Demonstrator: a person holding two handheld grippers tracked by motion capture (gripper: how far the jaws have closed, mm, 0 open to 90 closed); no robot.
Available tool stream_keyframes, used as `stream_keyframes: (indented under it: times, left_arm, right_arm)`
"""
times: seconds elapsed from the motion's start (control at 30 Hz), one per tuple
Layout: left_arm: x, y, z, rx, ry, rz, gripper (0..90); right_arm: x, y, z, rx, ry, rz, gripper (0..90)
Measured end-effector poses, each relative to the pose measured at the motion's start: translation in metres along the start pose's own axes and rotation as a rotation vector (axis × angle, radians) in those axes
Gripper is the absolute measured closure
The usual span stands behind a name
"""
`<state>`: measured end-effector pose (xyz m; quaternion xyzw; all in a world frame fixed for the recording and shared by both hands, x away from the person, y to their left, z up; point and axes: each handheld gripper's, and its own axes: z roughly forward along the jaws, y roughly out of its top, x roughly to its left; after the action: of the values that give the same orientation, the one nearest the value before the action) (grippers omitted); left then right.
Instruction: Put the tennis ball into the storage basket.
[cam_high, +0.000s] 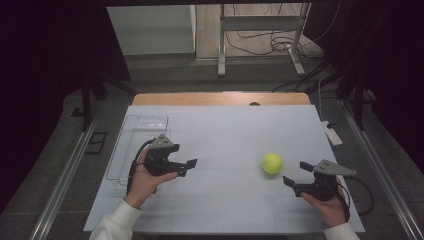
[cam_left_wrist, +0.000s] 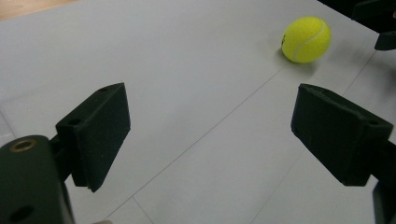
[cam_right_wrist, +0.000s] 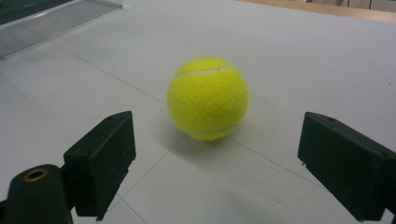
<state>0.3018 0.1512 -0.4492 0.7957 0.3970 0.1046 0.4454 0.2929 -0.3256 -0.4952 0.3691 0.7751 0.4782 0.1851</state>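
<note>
One tennis ball (cam_right_wrist: 207, 98), one seemingly empty clear tray (cam_high: 131, 150), two tools (cam_high: 183, 167) (cam_high: 295, 176), jaws apart.

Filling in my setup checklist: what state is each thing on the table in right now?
Tennis ball: loose on the white table cover, untouched, just ahead of the right gripper.
Clear tray: upright, looks empty.
Left gripper: fingers open, holding nothing.
Right gripper: fingers open, aimed at the ball, holding nothing.

The high view looks forward and down over the whole table (cam_high: 225, 210). Both gripper views sit low, sharing the tennis ball (cam_right_wrist: 207, 98).
</note>
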Motion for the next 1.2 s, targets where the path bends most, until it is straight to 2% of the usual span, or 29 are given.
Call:
stream_keyframes:
  times: [0.7,1.2]
  left_arm:
    - [-0.002,0.011,0.012,0.017,-0.029,0.008,13.2]
    - [-0.006,0.021,0.021,0.026,-0.05,0.029,13.1]
  right_arm:
    - [0.0,-0.001,0.001,0.01,-0.003,-0.005,11.4]
    - [0.0,-0.001,0.002,0.014,-0.003,-0.008,11.4]
